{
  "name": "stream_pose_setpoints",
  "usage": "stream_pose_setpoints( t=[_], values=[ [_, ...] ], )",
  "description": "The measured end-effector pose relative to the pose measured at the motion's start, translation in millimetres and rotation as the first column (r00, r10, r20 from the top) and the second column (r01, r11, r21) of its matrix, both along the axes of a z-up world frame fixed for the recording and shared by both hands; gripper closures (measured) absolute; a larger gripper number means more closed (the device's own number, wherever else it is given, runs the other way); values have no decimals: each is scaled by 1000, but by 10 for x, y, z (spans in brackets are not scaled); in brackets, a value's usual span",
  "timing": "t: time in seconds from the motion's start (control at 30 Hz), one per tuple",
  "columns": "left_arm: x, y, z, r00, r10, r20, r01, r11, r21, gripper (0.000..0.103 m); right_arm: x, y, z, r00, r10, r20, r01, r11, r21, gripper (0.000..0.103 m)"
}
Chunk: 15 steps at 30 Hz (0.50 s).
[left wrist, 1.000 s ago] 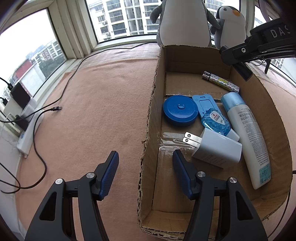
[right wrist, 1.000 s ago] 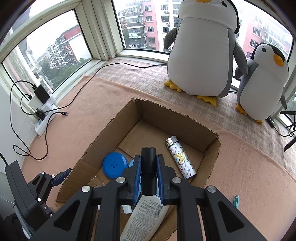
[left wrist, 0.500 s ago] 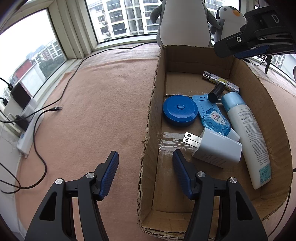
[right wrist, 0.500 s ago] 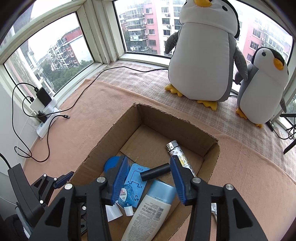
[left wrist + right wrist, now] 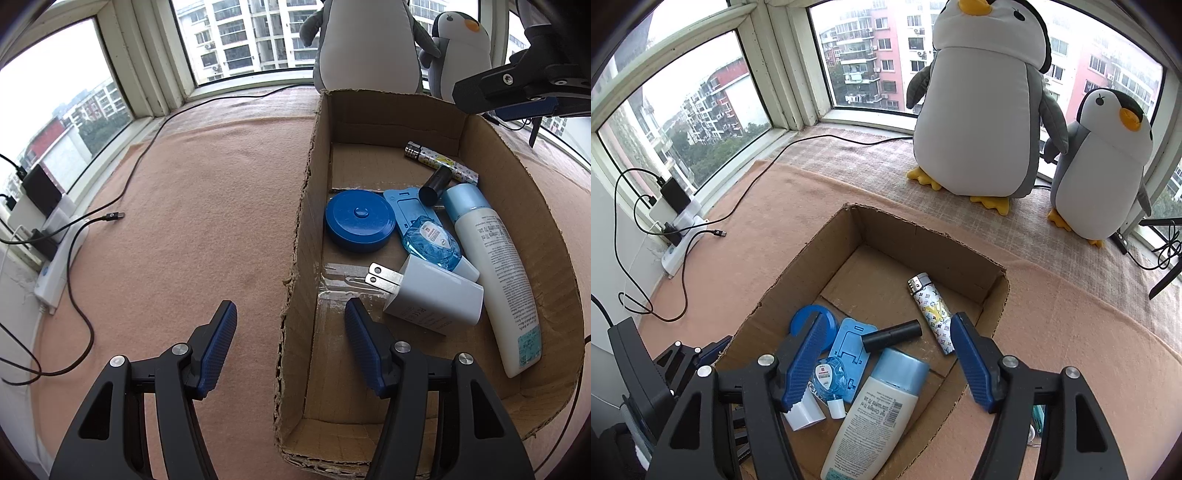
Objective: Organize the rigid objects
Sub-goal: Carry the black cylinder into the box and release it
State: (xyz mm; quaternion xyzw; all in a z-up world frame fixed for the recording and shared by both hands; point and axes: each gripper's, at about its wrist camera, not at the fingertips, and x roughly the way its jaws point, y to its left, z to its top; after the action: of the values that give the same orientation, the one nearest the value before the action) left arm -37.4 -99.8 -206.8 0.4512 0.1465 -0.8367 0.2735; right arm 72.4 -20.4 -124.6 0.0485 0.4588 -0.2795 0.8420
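Apparently released, the black cylinder [image 5: 892,335] is seen lying in the cardboard box [image 5: 925,242] across the blue holder [image 5: 851,341], beside the lighter [image 5: 932,312], right tongs [image 5: 888,363] spread empty above it, left tongs [image 5: 290,345] open astride the box wall.

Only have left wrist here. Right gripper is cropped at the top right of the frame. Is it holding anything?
Observer: No. The right gripper is open over the cardboard box, with nothing between its fingers.
Operator: Anything on the cloth outside the box's right wall?
Observer: Yes, a small teal item lies there, mostly hidden behind the gripper, so I can't identify it.
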Motion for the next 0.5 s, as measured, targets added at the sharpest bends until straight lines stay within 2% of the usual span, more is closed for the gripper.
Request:
stream_pose_setpoints(
  t=[0.23,0.5],
  values=[
    [9,-6,2,1000,5,-1,-5,1000,2,41,-240,-68,79,999,-25,24,24,999,25,37],
    [33,-25,4,1000,14,0,-14,1000,2,39,-784,-279,298,993,-86,75,81,994,68,37]
  ],
)
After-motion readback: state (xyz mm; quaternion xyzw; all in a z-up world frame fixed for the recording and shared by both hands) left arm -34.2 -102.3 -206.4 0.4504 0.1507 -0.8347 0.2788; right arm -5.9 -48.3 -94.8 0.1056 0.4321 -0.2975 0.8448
